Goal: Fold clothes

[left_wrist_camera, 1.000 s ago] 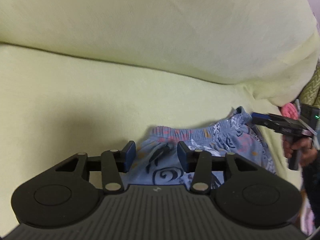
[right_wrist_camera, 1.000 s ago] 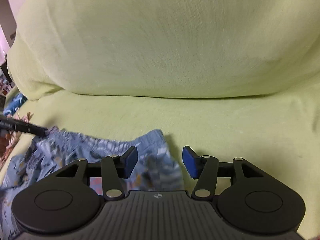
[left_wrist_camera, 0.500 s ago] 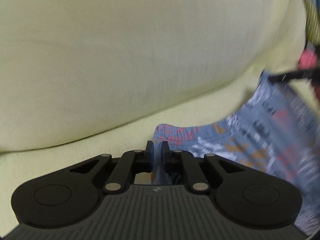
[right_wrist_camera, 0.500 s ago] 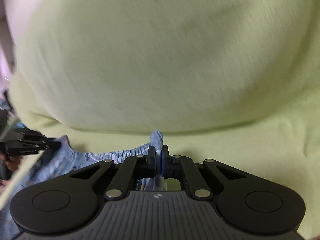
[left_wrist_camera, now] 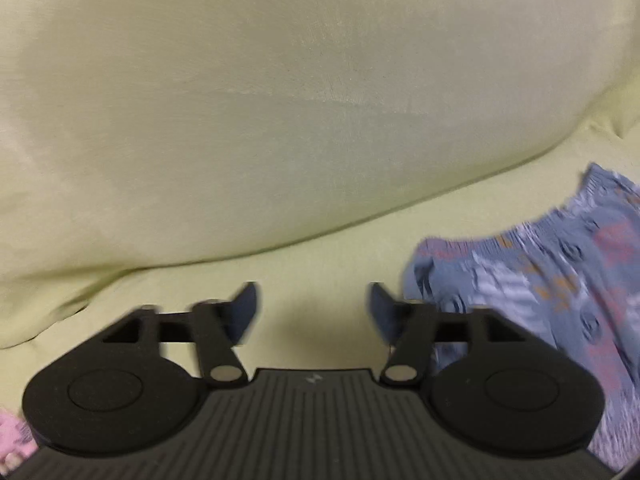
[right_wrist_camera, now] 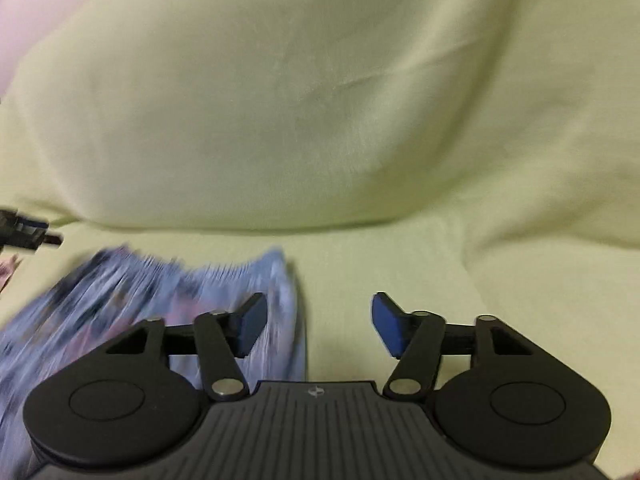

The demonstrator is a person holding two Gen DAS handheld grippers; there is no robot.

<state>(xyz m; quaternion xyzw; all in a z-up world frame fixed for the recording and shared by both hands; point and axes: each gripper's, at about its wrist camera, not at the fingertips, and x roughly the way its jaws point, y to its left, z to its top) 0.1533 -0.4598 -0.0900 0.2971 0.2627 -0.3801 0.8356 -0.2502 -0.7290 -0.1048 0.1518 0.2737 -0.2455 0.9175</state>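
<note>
A pair of blue patterned shorts (left_wrist_camera: 552, 272) with an elastic waistband lies on the yellow-green sofa seat (left_wrist_camera: 320, 272). In the left wrist view it is at the right, beside and beyond my left gripper (left_wrist_camera: 312, 312), whose jaws are opening with only bare seat between them. In the right wrist view the shorts (right_wrist_camera: 132, 304) lie at the left, blurred, partly under the left finger (right_wrist_camera: 252, 324) of my right gripper (right_wrist_camera: 318, 324). Its jaws are opening too, and nothing is between them. The tip of the left gripper (right_wrist_camera: 28, 234) shows at the far left edge.
The sofa's big back cushion (left_wrist_camera: 280, 100) rises just beyond the seat in both views. A pink patterned cloth (left_wrist_camera: 14, 440) peeks in at the lower left corner of the left wrist view.
Both grippers shut on the shorts' waistband half a second ago, then let go and spread. The left one shifted left of the shorts, the right one shifted right of them.
</note>
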